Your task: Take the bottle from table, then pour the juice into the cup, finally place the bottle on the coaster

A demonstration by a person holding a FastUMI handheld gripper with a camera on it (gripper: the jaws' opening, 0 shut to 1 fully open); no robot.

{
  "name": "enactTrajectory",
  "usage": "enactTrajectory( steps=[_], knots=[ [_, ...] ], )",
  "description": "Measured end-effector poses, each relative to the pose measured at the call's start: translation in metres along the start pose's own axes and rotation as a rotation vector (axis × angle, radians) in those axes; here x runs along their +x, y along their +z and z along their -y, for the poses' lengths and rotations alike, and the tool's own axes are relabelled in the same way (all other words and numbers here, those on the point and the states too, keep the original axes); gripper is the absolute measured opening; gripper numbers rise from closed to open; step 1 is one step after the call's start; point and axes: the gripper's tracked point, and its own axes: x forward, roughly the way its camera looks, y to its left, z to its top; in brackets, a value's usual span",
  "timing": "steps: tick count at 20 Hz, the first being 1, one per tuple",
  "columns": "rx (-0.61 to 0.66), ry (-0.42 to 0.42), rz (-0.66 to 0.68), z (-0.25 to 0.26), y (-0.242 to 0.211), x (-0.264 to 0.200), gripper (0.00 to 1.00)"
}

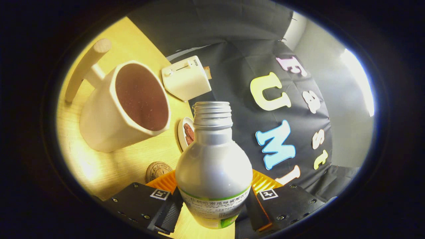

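My gripper [214, 202] is shut on a silver bottle [214, 166] with a green-and-white label, both fingers pressing on its lower body. Its threaded neck is uncapped and points ahead. The whole scene is tilted. Beyond the bottle and to its left stands a cream cup [123, 106] with a handle and a dark brown inside. A round brown coaster [158, 171] lies on the wooden table [109, 166] just ahead of the left finger, partly hidden behind it and the bottle.
A white toaster [186, 78] stands at the table's far edge beyond the cup. A small white dish [183, 132] with brown pieces lies between the cup and the bottle neck. A wooden rod [86, 71] lies beside the cup. The black cloth wall is behind.
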Motion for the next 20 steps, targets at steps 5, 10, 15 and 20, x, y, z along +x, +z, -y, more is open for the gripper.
enactTrajectory(
  steps=[5,10,15,20],
  knots=[
    [-0.076,-0.015,0.0,0.004,0.001,0.003,0.81],
    [-0.172,-0.016,0.028,0.005,0.009,0.0,0.81],
    [-0.259,-0.026,0.036,0.012,0.011,0.003,0.81],
    [-0.333,-0.037,0.039,0.014,0.011,-0.001,0.81]
  ],
)
